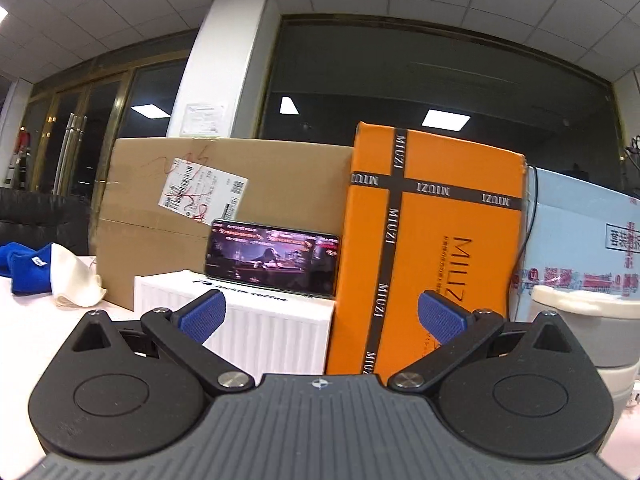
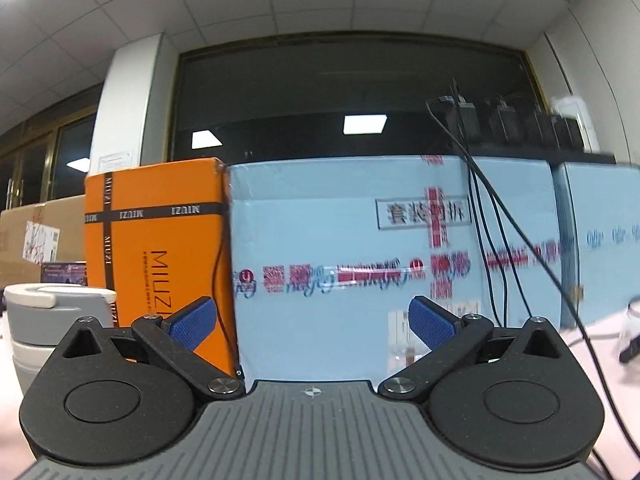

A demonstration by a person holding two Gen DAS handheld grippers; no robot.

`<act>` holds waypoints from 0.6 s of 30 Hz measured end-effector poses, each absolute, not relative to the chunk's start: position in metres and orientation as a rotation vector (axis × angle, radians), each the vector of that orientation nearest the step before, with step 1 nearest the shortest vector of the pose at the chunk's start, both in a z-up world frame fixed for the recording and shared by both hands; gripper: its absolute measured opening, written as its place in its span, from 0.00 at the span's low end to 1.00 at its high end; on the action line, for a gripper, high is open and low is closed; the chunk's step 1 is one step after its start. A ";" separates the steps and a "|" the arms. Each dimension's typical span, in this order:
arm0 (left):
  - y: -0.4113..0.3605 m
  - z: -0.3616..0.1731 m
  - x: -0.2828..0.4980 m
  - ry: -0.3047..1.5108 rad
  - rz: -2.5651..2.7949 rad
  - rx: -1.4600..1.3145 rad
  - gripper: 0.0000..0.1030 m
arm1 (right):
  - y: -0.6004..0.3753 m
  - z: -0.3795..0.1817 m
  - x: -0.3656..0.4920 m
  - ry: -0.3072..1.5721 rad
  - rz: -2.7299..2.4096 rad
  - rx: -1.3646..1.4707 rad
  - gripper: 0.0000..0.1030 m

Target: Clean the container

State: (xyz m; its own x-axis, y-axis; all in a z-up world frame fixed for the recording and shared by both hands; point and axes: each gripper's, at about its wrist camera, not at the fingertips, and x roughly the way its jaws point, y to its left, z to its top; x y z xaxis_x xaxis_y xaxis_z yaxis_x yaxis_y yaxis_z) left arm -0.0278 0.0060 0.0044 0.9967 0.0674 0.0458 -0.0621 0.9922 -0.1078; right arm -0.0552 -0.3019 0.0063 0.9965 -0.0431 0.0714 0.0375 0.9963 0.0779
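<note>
A grey stacked container with a cream lid [image 1: 592, 336] stands at the right edge of the left wrist view, and at the left edge of the right wrist view [image 2: 52, 324]. My left gripper [image 1: 322, 316] is open and empty, pointing at the boxes left of the container. My right gripper [image 2: 312, 320] is open and empty, pointing at the light blue box to the right of the container. A blue cloth [image 1: 24, 268] and a cream cloth [image 1: 74, 280] lie on the table at far left.
A brown cardboard box [image 1: 216, 200], an orange MIUZI box [image 1: 436, 240] and a light blue box [image 2: 360, 260] line the back. A phone [image 1: 272, 258] leans on a white luckin coffee box [image 1: 240, 328]. Black cables [image 2: 500, 240] hang at right.
</note>
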 end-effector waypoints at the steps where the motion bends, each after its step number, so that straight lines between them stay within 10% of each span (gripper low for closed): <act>1: 0.005 0.005 -0.029 -0.059 0.079 -0.091 1.00 | -0.304 0.006 -0.054 -0.064 -0.037 0.090 1.00; 18: -0.011 0.004 -0.039 -0.144 0.073 0.018 1.00 | -0.301 0.002 -0.064 -0.095 -0.014 0.093 1.00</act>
